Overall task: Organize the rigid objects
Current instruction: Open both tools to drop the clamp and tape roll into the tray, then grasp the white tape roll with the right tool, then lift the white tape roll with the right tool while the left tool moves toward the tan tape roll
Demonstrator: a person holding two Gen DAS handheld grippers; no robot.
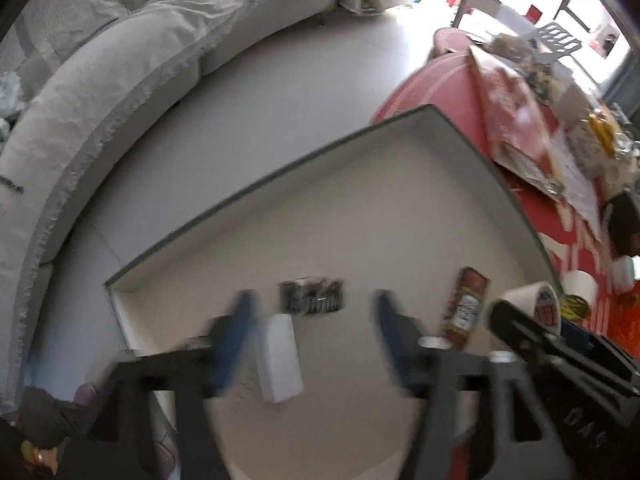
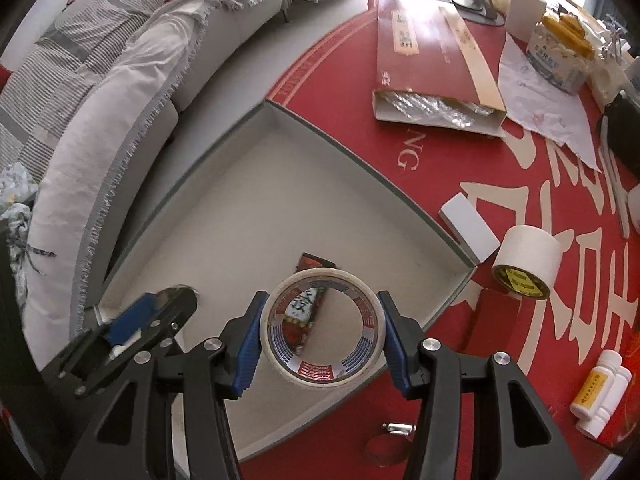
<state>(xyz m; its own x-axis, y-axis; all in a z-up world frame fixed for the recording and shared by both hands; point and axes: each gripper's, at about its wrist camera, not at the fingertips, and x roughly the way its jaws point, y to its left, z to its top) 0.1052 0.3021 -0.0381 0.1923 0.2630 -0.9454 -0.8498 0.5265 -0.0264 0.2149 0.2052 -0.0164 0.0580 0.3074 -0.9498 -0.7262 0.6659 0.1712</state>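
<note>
the tape roll [image 2: 323, 328] sits clamped between the blue pads [image 2: 249, 340] of the right gripper [image 2: 322, 334], held above the tray [image 2: 360, 168]. inside the tray lie a red packet [image 1: 464, 307], a white box [image 1: 279, 358] and a dark clip [image 1: 312, 296]. the left gripper [image 1: 314, 344] hangs over the white box, spread wide, holding nothing. a second roll [image 2: 526, 262] and white bottles [image 2: 600, 392] rest on the red tabletop [image 2: 440, 168] beside the tray.
</note>
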